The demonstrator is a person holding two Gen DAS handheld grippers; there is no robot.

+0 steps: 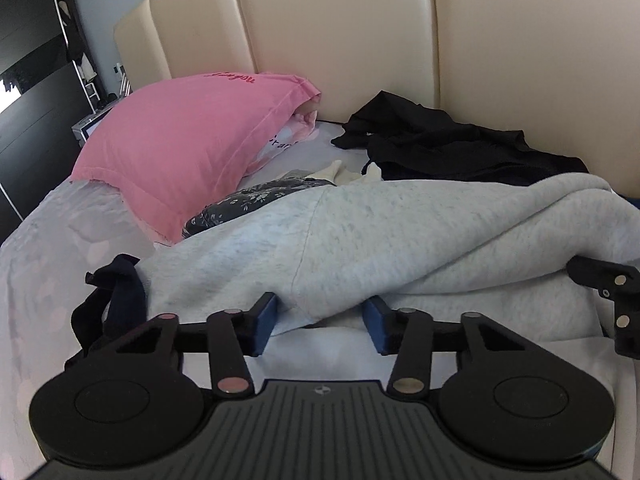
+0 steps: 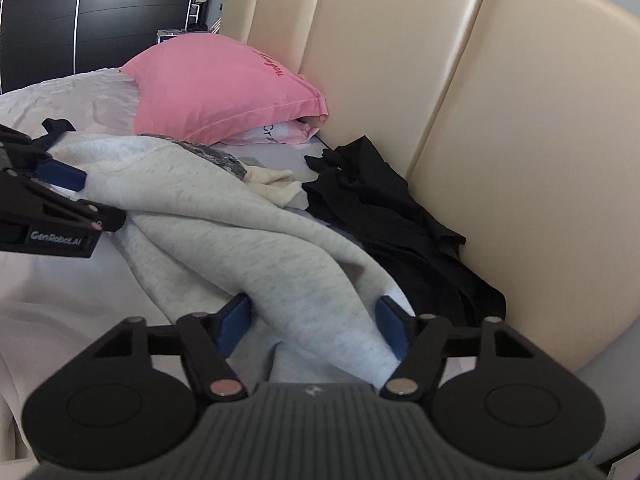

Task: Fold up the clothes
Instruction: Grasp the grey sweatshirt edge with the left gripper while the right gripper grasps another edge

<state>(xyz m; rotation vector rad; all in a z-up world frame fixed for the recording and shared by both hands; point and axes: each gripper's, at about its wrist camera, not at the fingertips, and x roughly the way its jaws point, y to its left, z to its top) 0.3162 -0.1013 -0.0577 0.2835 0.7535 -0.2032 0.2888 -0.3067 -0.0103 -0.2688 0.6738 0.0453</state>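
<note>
"GenRoboLAI", seemingly, on left hand-held gripper (image 2: 60, 178).

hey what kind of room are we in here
Most likely a bedroom: clothes lie on a bed with a padded cream headboard, a pink pillow leans against it, and a dark wardrobe stands beyond.

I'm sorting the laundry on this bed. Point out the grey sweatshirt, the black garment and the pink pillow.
grey sweatshirt (image 1: 400, 232): left wrist view, on its broad upper surface.
black garment (image 2: 384, 208): right wrist view, middle of the crumpled heap by the headboard.
pink pillow (image 1: 180, 140): left wrist view, centre of its pink face.
</note>
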